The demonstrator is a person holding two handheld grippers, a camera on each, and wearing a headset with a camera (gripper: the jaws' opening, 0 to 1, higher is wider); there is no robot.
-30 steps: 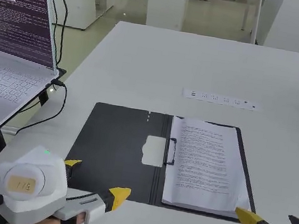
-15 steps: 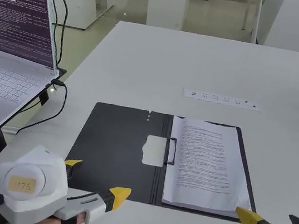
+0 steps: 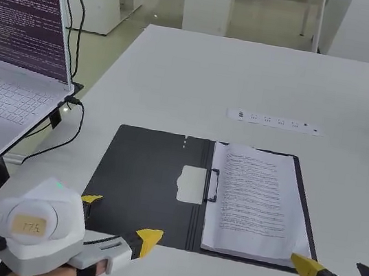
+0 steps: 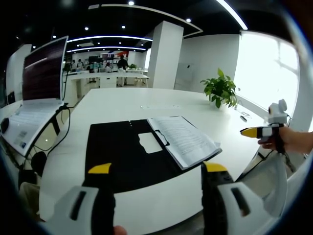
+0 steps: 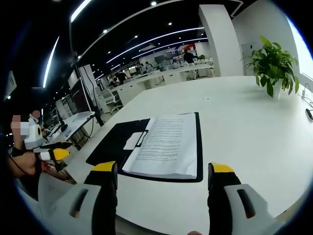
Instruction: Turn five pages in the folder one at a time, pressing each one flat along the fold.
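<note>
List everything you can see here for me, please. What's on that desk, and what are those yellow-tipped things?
table: one, white, under everything.
folder: one, black, lying open near the front edge.
pages: one stack, white with print, on the folder's right half.
patch: one, white, on the folder's left half beside the fold.
laptop: one, pale, open at the table's left.
cables: a few, black, beside the laptop.
power strip: one, white, beyond the folder.
plant: one, green, at the table's far end.
left gripper: one, grey with yellow-tipped jaws, open, near the folder's left front.
right gripper: one, same colours, open, near the folder's right front corner.
</note>
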